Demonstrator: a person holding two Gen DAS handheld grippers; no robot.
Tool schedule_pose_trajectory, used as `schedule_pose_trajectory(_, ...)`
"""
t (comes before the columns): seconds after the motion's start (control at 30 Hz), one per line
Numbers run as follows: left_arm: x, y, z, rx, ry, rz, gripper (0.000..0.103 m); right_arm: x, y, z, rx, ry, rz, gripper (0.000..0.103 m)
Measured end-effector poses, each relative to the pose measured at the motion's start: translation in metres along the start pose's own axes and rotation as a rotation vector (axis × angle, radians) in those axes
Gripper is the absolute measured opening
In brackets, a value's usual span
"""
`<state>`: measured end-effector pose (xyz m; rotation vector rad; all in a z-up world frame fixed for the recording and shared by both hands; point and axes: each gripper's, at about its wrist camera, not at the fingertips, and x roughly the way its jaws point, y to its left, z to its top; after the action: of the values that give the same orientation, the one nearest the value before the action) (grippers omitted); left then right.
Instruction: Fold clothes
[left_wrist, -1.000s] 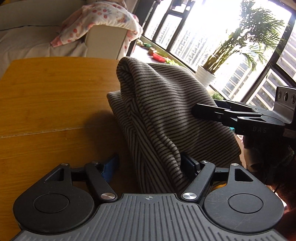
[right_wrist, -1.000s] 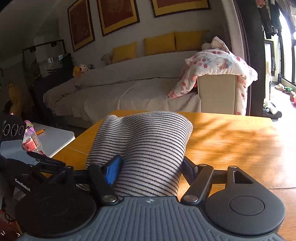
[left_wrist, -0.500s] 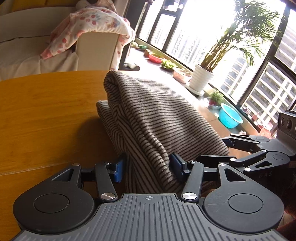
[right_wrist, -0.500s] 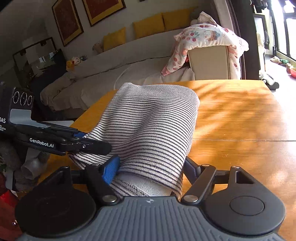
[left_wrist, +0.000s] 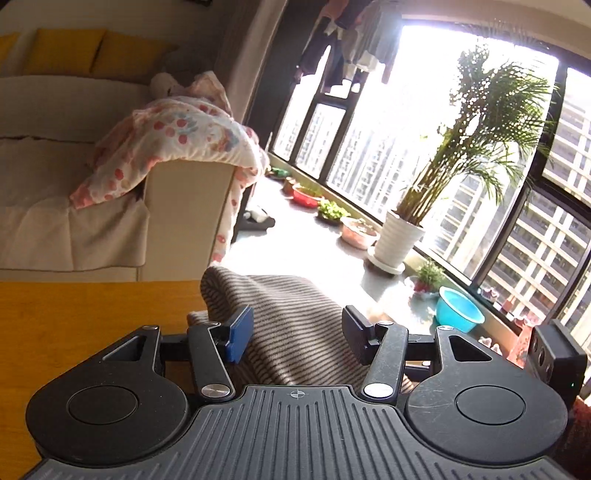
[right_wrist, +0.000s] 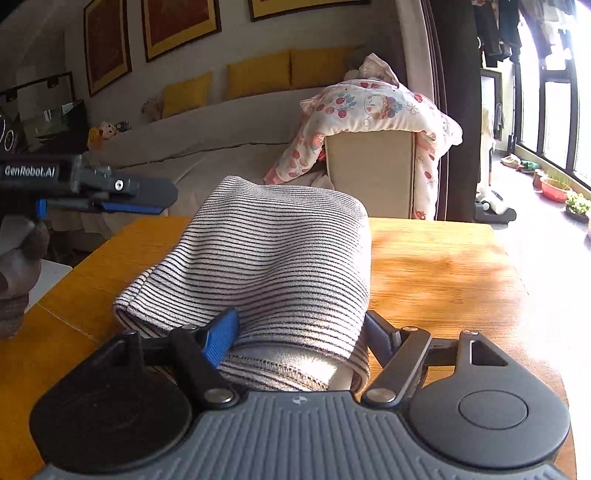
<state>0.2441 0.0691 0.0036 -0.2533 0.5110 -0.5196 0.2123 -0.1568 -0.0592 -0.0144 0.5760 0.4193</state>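
Garment: we see a grey-and-white thin-striped knit top (right_wrist: 273, 258), folded into a thick bundle, lying on the orange wooden table (right_wrist: 443, 273), near edge toward us.
Handling: we judge it soft, light, limp; layers prob slide apart if gripped thin.
Where to hold: we'd pinch thru all layers at the near stitched hem.
Right gripper (right_wrist: 299, 339): pinching the bundle's near end, blue pads sunk in.
Left gripper (left_wrist: 295, 332): spread, fabric between the jaws but apart from pads.
Texture: fuzzy ribbed knit, rounded fold at far end.

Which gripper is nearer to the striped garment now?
Right. The right gripper has the striped garment between its fingers; the left gripper is raised above it, open.
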Motion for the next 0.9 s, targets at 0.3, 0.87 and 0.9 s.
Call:
schedule_pose_trajectory(0.3,0.092,0.045,-0.003,-0.064,0.183,0.005,0.051,-0.018,0.019,0.016,-0.085,-0.038,-0.031,0.084)
schedule_pose_trajectory(0.87,0.0,0.0,-0.026,0.065,0.12,0.122,0.073,-0.018,0.022,0.018,0.043,-0.072,0.035,0.092)
schedule_pose_trajectory(0.9,-0.001,0.002,-0.032,0.065,0.141,0.13,0.071,-0.023,0.008,0.015,0.11,-0.077,0.033,0.092)
